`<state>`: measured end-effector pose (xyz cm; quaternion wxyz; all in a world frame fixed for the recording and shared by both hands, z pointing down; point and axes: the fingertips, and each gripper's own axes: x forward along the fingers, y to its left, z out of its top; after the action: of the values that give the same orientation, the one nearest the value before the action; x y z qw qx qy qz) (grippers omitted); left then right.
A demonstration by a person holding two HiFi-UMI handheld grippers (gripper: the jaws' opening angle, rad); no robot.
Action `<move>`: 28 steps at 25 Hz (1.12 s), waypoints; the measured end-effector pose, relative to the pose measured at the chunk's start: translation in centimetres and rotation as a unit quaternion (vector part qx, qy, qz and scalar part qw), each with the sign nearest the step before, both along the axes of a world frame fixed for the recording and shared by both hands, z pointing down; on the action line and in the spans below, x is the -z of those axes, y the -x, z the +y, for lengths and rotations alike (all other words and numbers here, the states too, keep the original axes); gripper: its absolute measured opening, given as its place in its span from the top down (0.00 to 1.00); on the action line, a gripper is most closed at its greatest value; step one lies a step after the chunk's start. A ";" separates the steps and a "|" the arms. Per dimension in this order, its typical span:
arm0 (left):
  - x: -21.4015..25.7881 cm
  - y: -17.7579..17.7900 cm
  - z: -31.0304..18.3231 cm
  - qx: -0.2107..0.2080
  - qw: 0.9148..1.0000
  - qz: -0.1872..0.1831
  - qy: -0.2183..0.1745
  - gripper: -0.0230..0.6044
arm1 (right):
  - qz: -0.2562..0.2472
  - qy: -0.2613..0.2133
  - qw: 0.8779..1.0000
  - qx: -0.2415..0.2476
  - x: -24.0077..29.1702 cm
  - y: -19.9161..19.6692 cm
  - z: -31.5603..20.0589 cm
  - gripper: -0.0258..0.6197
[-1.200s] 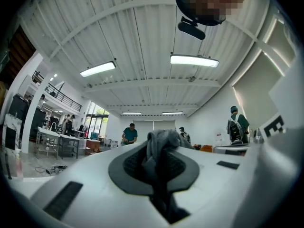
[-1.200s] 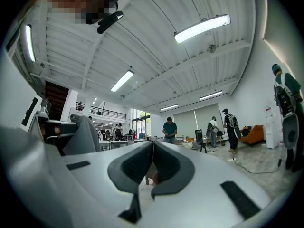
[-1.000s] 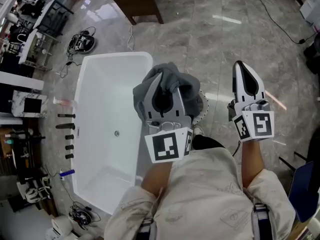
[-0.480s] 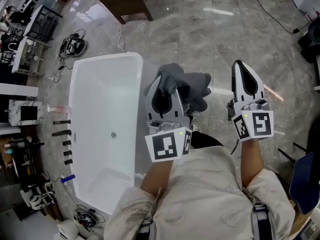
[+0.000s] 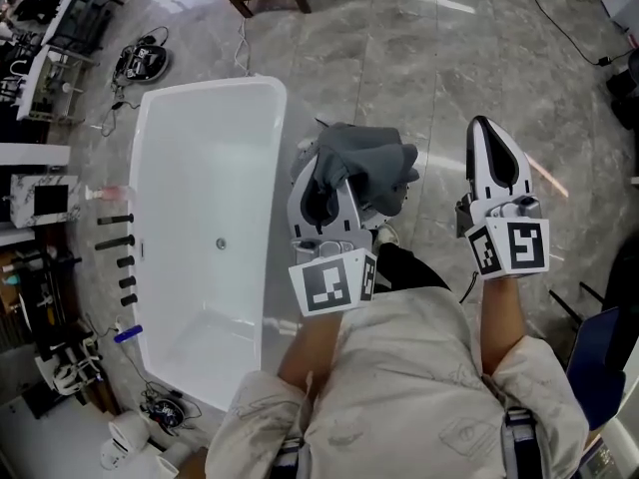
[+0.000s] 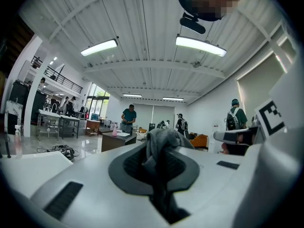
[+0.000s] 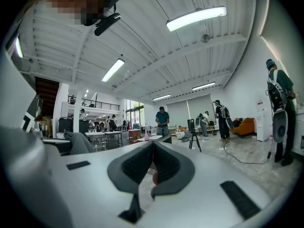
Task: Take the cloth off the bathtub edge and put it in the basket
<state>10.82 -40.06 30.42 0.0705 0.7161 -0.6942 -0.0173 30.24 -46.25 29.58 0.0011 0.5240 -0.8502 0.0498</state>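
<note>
Matt grey cloth point(image 5: 364, 158), glossy white bathtub point(image 5: 200, 148), polished floor point(image 5: 419, 68)

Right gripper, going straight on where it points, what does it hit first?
Nothing near: the right gripper points level over open floor. A distant table, person behind it, seems first in line; depth is unclear.

The hall is bright and evenly lit from above. Long ceiling tubes point(image 6: 199, 45) glow almost white in the left gripper view, and another tube point(image 7: 196, 18) does the same in the right gripper view, where daylight also comes through tall windows point(image 7: 134, 109) at the far end. In the head view the polished floor point(image 5: 399, 58) throws back pale streaks of glare, and the white bathtub point(image 5: 200, 168) is nearly washed out, with only soft shadows around it. Both gripper views are fisheye pictures, with black corners and straight lines bending toward the rim.
</note>
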 end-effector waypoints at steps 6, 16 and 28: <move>-5.2 1.6 1.0 0.024 0.999 -0.008 0.048 0.92 | 0.003 0.039 0.999 0.014 -4.1 1.3 -0.1 0.98; -17.0 5.4 1.5 0.073 0.985 -0.007 0.158 0.92 | 0.012 0.101 0.994 0.046 -11.6 3.9 -1.7 0.98; -34.2 6.7 1.5 0.094 0.949 0.017 0.301 0.92 | 0.035 0.167 0.983 0.074 -20.2 5.6 -2.4 0.98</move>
<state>4.15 -38.57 64.63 0.2921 0.5925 -0.7304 0.1738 24.67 -48.65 49.75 0.1219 0.4538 -0.8656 0.1727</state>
